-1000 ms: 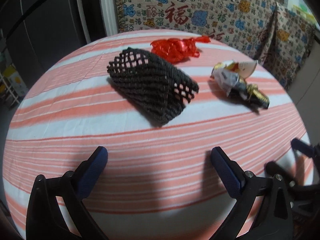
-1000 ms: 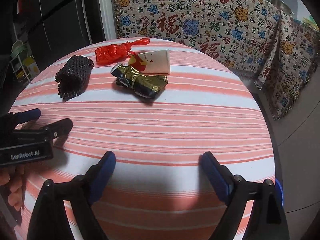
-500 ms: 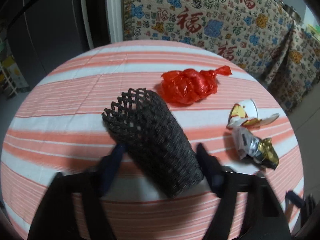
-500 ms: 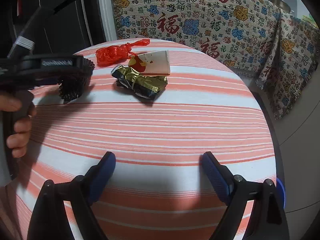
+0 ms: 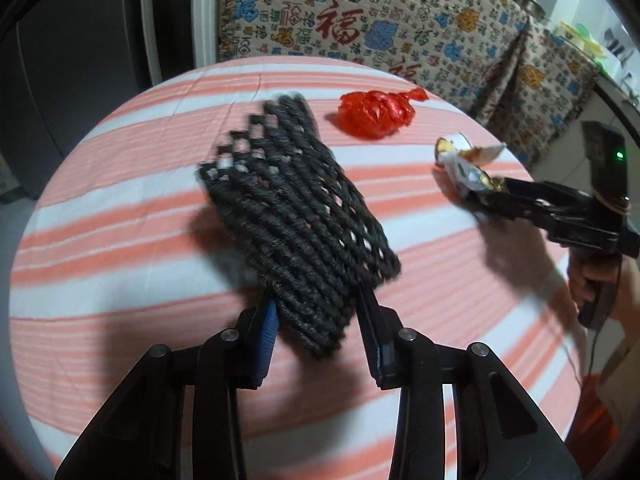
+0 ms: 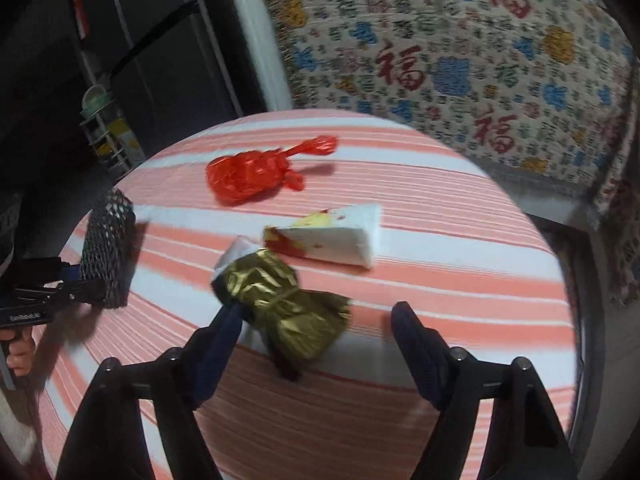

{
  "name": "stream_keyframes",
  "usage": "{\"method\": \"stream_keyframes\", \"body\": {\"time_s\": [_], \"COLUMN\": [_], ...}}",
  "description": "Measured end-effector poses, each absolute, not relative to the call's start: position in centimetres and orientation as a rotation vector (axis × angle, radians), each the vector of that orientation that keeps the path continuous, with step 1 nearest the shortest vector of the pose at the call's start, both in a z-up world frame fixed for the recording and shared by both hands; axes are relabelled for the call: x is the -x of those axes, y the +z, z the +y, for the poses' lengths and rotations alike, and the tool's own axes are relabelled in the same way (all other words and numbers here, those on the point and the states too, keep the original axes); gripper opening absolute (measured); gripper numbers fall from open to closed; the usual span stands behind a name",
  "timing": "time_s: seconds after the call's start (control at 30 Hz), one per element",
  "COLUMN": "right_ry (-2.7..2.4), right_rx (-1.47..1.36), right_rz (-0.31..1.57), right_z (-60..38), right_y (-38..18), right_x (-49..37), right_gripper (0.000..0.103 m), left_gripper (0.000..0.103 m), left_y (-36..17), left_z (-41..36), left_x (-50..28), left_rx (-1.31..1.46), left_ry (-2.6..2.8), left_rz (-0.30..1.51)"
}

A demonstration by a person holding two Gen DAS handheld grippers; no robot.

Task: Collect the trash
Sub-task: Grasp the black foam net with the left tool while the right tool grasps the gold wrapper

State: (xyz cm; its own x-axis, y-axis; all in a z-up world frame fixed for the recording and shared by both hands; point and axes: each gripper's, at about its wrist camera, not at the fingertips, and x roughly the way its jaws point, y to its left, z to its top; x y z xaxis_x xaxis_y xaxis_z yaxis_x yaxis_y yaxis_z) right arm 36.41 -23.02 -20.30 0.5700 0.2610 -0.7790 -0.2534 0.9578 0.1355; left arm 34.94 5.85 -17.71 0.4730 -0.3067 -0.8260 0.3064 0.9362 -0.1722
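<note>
One black foam mesh sleeve (image 5: 298, 216), knotty and tubular, lifted at a tilt over the striped tablecloth (image 5: 120, 208), near end squeezed between the closing left gripper (image 5: 320, 332). One crinkled gold foil wrapper (image 6: 288, 312) between the narrowing right gripper (image 6: 316, 344) (left pad touching, right pad still apart). One crumpled red plastic bag (image 6: 250, 174), one flattened white paper cup (image 6: 336, 240), both on the cloth.

A round table (image 6: 460, 216) in pink-striped cloth bears a red plastic bag (image 6: 248, 174), a white wrapper (image 6: 336, 236), and, seemingly touching it, gold foil (image 6: 284, 308).
</note>
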Motion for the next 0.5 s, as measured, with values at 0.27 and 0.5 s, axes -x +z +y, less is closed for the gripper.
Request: {"method": "stream_keyframes", "body": {"time_s": [0.27, 0.5], "right_ry": [0.574, 0.467], "right_rx": [0.037, 0.171], "right_rz": [1.042, 1.030], "right_z": [-16.5, -16.1], "right_y": [-21.0, -21.2], "right_x": [-31.1, -27.9], "right_gripper": [0.063, 0.064], "left_gripper": [0.091, 0.091], "left_y": [-17.3, -16.7], "left_z": [5.5, 5.3], "left_x": [-33.6, -33.6], "left_rx": [0.008, -0.033], "left_ry": [-0.358, -0.286], "left_rz": [0.944, 0.913]}}
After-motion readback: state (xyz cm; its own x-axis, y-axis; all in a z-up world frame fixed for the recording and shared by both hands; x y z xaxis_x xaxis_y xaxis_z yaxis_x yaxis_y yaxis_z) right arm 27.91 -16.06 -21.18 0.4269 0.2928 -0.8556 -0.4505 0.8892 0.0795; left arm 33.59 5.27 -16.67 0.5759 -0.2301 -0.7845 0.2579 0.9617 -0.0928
